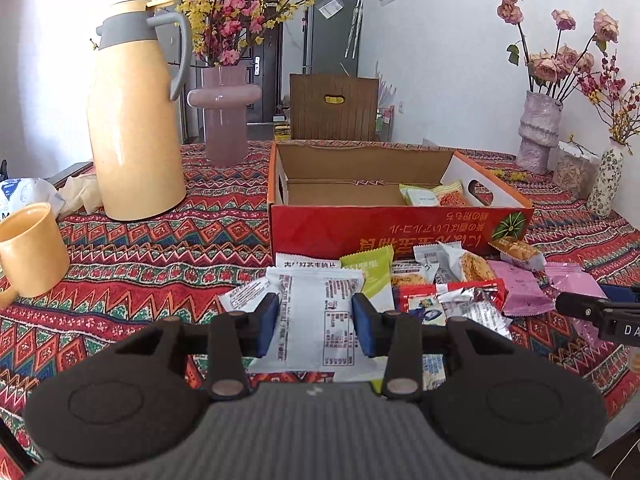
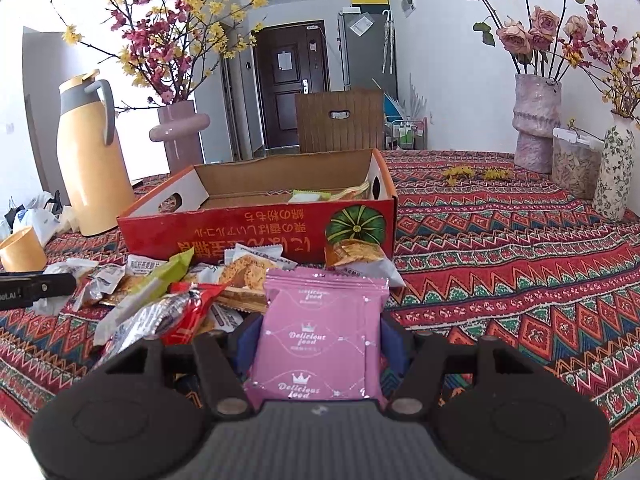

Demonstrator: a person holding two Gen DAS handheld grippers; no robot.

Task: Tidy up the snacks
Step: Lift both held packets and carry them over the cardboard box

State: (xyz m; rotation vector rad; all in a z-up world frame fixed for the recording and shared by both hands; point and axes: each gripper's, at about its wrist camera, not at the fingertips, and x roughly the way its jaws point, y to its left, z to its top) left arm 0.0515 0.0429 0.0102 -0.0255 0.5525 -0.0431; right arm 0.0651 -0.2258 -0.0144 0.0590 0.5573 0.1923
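While the left claw (image 1: 316,322) is pinching a white packet (image 1: 320,316) and the right claw (image 2: 320,344) a pink packet (image 2: 320,344) above the desk's near edge, either slick wrapper is risking slipping before reaching the red box (image 1: 380,228).

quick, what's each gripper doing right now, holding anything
Left gripper: closed on a white snack packet.
Right gripper: closed on a pink snack packet.

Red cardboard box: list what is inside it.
The red cardboard box holds a pale green packet and an orange packet at one end; the rest shows bare floor. Its front wall hides the nearest strip.
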